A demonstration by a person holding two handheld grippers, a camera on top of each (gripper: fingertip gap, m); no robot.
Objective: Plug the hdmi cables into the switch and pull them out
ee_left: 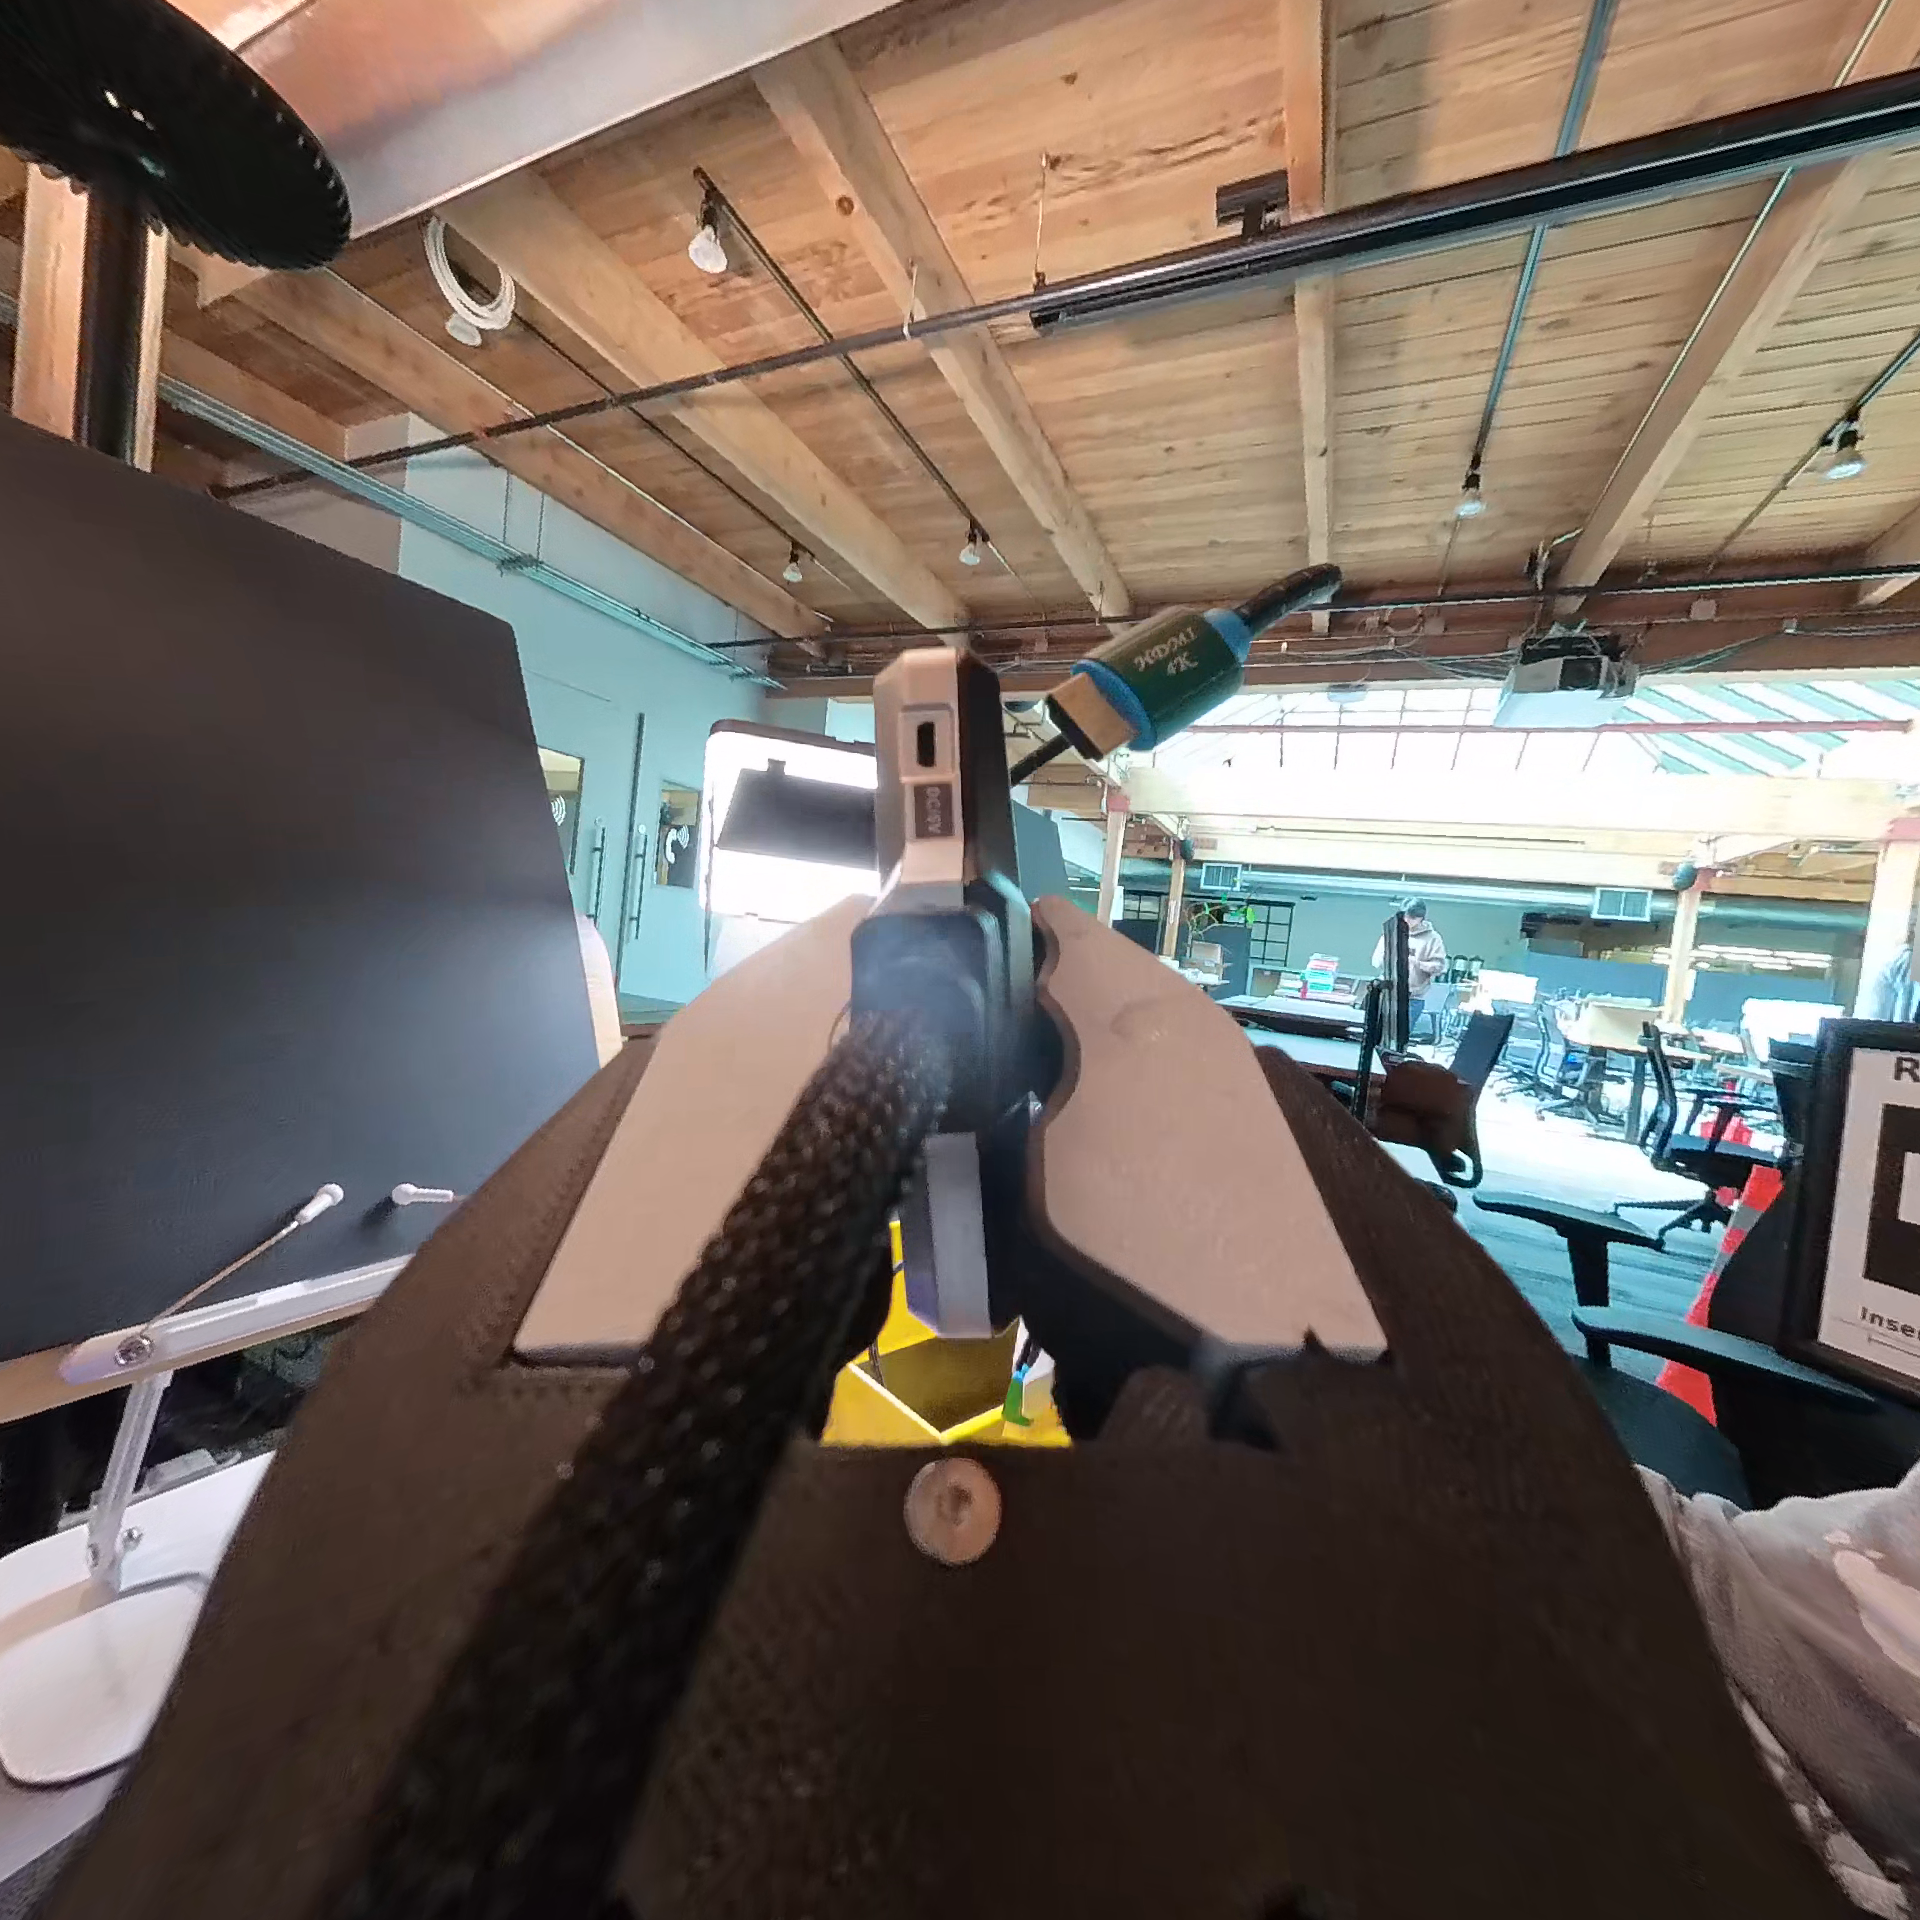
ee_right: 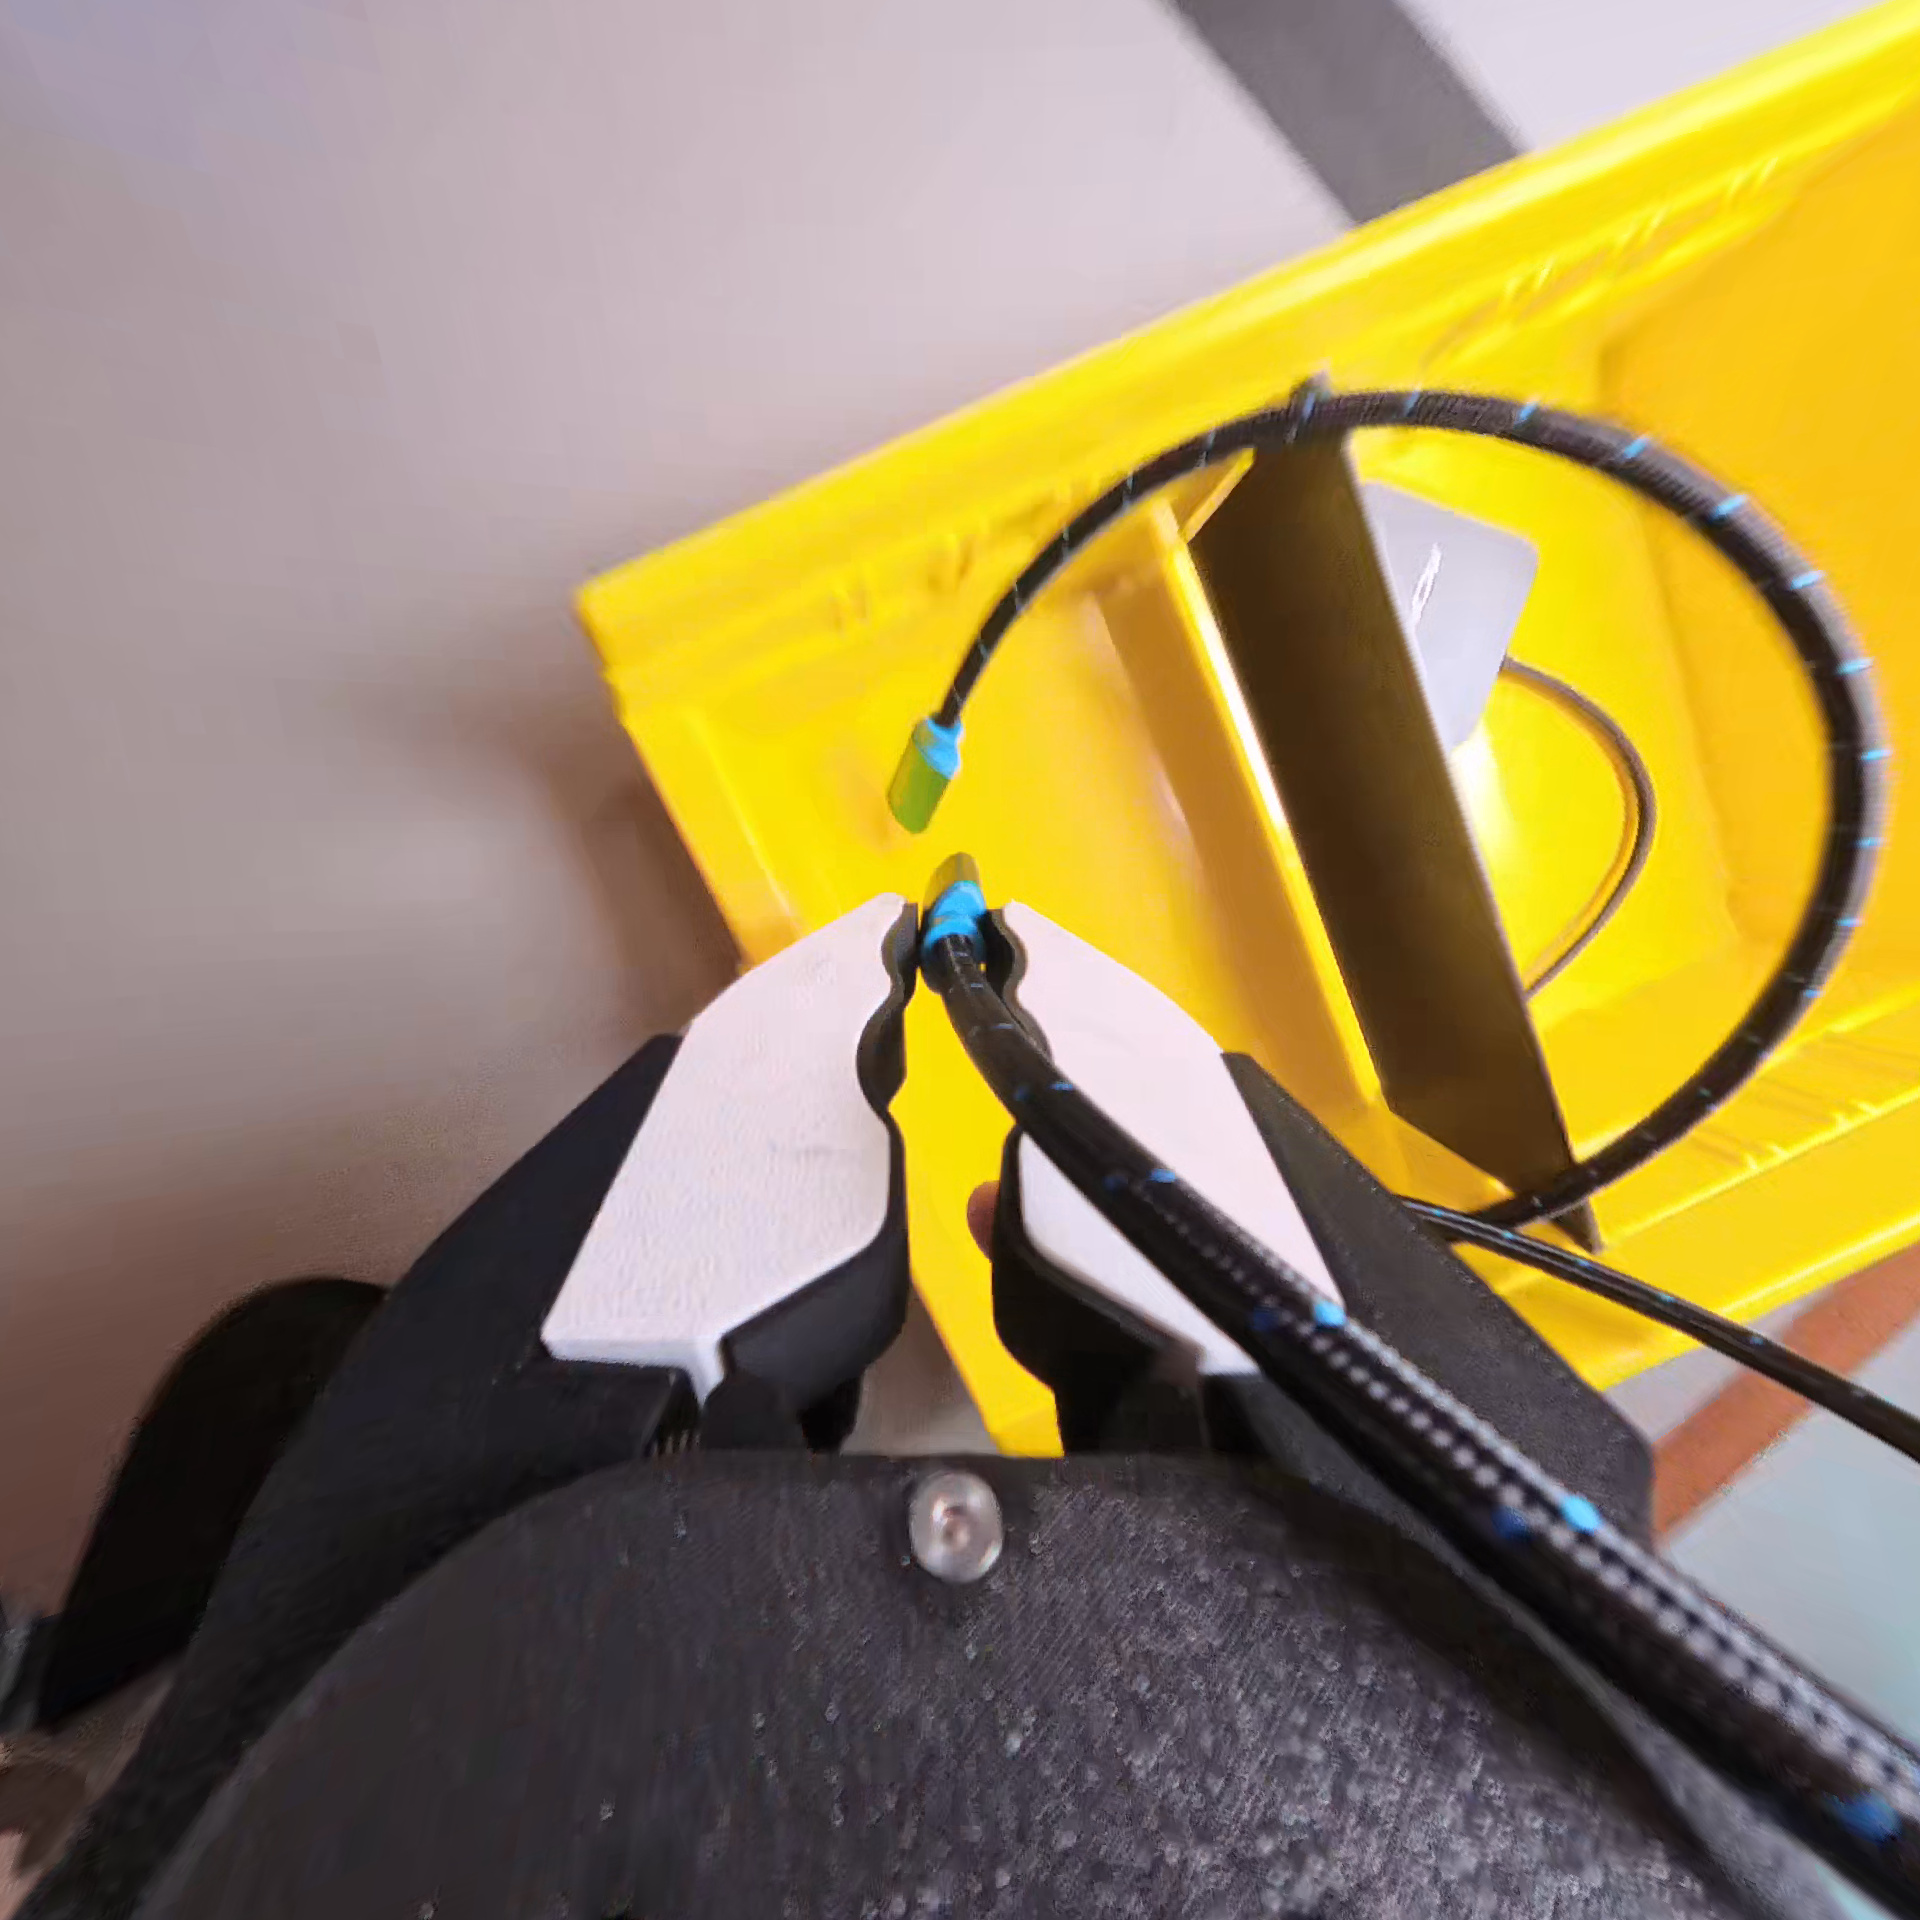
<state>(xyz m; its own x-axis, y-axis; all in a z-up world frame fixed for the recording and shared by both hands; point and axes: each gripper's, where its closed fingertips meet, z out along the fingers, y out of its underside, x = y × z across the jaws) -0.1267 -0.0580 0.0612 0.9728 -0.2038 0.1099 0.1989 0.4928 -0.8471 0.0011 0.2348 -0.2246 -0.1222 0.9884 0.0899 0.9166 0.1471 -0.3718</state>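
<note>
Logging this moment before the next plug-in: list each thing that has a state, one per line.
Left gripper: shut on the switch.
Switch: held upright between the fingers, off the table.
Green HDMI plug: unplugged, near the switch.
Right gripper: shut on that plug's cable.
Second green plug: loose, over the yellow bin.

My left tool point(ee_left: 997, 914) – matt white plastic fingers, grainy black body. Switch point(ee_left: 940, 790): brushed grey metal. Its cable point(ee_left: 727, 1299): coarse braided cloth. Plug point(ee_left: 1153, 675) – glossy teal shell, gold tip. Bin point(ee_right: 1039, 582): glossy yellow plastic. Ceiling point(ee_left: 1143, 312): bare wood.
</note>
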